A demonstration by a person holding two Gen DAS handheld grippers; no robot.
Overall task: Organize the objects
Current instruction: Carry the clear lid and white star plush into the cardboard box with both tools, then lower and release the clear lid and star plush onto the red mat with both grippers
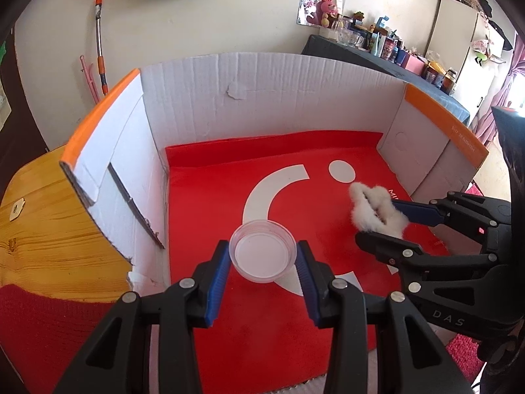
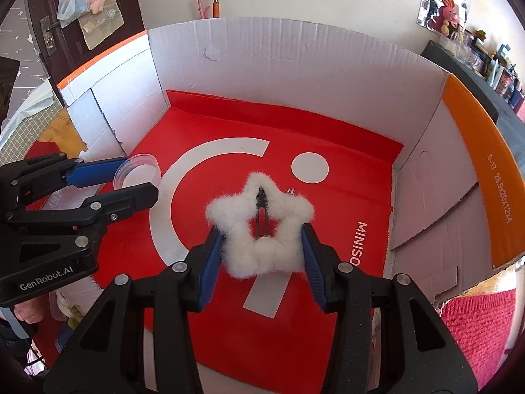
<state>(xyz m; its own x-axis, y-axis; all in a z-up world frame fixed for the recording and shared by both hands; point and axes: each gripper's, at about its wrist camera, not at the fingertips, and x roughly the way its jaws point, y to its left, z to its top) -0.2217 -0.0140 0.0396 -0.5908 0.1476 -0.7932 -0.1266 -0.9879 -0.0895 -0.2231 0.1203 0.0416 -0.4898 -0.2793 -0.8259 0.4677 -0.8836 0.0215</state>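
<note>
Between the right gripper (image 2: 261, 243)'s blue pads sits a fluffy white star clip (image 2: 259, 226), clamped by its lower sides, top point aimed away. Beside it, the left gripper (image 1: 262, 259) pinches a clear round dish (image 1: 263, 251). Both are over the red mat (image 2: 344, 190), well inside the white cardboard box (image 2: 295, 65) walls.

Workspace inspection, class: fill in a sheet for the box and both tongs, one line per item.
Surface: red printed mat lining a white cardboard box.
Job's things: clear round dish; fluffy white star-shaped clip.
Clutter: nothing seen inside the box.
Grippers: left tongs shut on the dish; right tongs shut on the star clip; both held above the mat.
Cables: nothing seen.
Surroundings: wooden tabletop, crowded shelf, pink plush toy by a mirror.
</note>
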